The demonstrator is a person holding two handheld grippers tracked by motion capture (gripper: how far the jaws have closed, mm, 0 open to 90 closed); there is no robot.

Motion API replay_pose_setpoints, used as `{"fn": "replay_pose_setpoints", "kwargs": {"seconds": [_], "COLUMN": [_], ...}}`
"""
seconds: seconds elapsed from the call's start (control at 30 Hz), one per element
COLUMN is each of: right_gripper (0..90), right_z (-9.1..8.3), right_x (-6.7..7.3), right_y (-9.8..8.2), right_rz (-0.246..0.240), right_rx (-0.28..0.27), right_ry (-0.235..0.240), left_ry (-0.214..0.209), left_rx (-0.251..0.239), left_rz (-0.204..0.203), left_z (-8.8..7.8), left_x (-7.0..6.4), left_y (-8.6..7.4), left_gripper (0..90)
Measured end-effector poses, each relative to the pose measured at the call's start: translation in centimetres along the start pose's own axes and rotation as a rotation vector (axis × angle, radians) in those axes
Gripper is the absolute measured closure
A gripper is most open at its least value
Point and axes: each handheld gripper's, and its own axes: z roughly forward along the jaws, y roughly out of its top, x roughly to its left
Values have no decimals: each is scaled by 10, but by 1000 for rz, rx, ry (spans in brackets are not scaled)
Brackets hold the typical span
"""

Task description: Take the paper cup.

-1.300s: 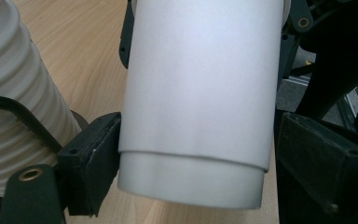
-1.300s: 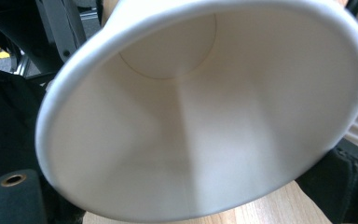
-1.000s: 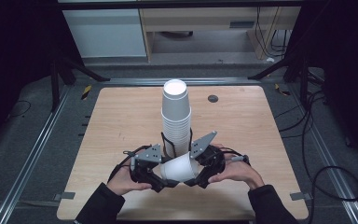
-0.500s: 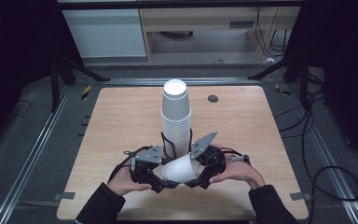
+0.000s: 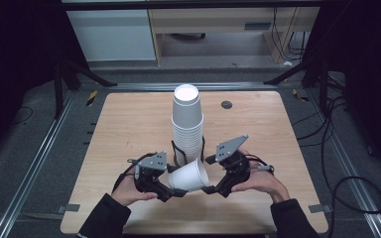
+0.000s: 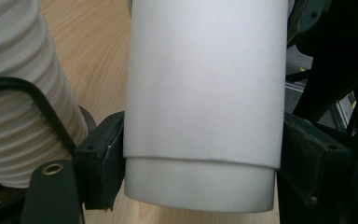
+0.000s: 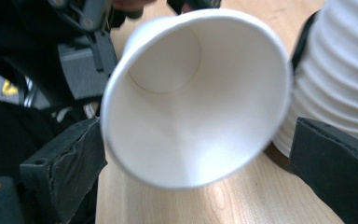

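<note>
I hold the single paper cup (image 5: pixel 190 174) on its side just above the tabletop (image 5: pixel 129 124), directly in front of the tall cup stack (image 5: pixel 187 124). Its long axis runs between my two hands: closed base toward my left gripper (image 5: pixel 174 187), open mouth toward my right gripper (image 5: pixel 211 187). My left gripper is clenched on the cup near its base, pads (image 6: pixel 103 158) pressing both sides. My right gripper is released, its jaws spread either side of the rim without touching it. The left gripper carries the cup; the right is nearest the mouth.
</note>
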Motion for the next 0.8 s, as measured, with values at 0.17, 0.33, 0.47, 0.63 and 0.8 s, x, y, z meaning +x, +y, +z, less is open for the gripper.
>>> {"fn": "replay_pose_setpoints", "kwargs": {"seconds": [0.17,0.33,0.47,0.63,0.8], "right_gripper": [31,30,30,30,30], "right_z": [-14,-20,-20,-20,-19], "right_x": [-2,-1,1,4,3], "right_y": [-9,-20,-25,-23,-24], "right_rz": [46,96,117,124,150], "right_rx": [-60,-119,-155,-182,-228], "right_ry": [-47,-67,-62,-65,-47], "left_ry": [10,21,23,21,18], "left_rx": [-17,-30,-49,-66,-72], "left_rz": [-8,-8,-4,2,11], "left_z": [-2,-1,-1,1,4], "left_x": [2,3,3,1,-2], "left_y": [-2,-2,-1,0,3], "left_gripper": [225,224,224,224,223]}}
